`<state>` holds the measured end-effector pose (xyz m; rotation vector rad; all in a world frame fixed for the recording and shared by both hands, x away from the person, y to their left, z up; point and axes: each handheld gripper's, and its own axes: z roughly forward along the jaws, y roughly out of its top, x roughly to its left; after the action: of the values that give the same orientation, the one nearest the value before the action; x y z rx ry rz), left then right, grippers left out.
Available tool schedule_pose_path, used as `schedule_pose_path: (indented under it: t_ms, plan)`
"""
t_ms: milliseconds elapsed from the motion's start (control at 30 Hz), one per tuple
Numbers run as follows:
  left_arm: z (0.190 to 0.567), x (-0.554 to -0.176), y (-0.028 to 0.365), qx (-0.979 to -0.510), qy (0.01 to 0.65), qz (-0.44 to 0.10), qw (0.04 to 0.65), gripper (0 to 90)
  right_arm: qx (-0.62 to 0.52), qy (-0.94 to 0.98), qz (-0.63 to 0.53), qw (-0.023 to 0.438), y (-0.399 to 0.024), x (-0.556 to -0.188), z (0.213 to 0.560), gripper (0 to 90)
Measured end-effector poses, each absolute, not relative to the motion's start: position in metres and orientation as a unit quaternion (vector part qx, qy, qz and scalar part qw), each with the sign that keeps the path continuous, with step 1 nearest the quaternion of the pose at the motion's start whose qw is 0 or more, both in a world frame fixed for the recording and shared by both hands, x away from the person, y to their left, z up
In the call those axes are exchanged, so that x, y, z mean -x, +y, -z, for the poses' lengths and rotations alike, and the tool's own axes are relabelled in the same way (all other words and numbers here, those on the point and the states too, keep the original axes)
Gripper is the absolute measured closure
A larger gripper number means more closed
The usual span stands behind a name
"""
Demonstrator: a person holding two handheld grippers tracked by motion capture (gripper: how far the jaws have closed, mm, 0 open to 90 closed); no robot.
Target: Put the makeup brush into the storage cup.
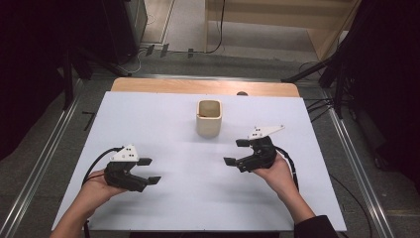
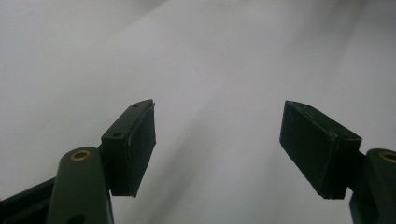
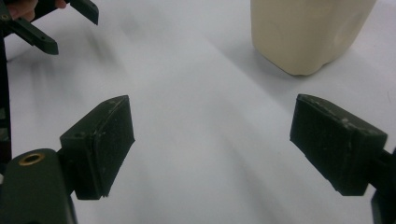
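High view: a cream cup (image 1: 209,118) stands upright on the white counter (image 1: 163,114), plain, with no readable label or writing. Nearer the person than the cup, the left claw (image 1: 150,170) sits well apart to its left and the right claw (image 1: 236,151) near its right. Both claws gape wide, holding nothing.
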<state>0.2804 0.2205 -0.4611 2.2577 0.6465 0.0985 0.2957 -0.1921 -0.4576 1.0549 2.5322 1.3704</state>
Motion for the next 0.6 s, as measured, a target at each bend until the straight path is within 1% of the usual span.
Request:
schedule_pose_path:
  t_ms: [133, 600]
  plan:
    - [0.461, -0.28, 0.221, -0.886, 0.254, -0.039, 0.385, 27.4, -0.342, 0.83, -0.438, 0.044, -0.195, -0.291, 0.46, 14.4]
    - [0.461, -0.281, 0.221, -0.887, 0.253, -0.041, 0.384, 27.4, -0.352, 0.826, -0.437, 0.042, -0.209, -0.274, 0.467, 14.4]
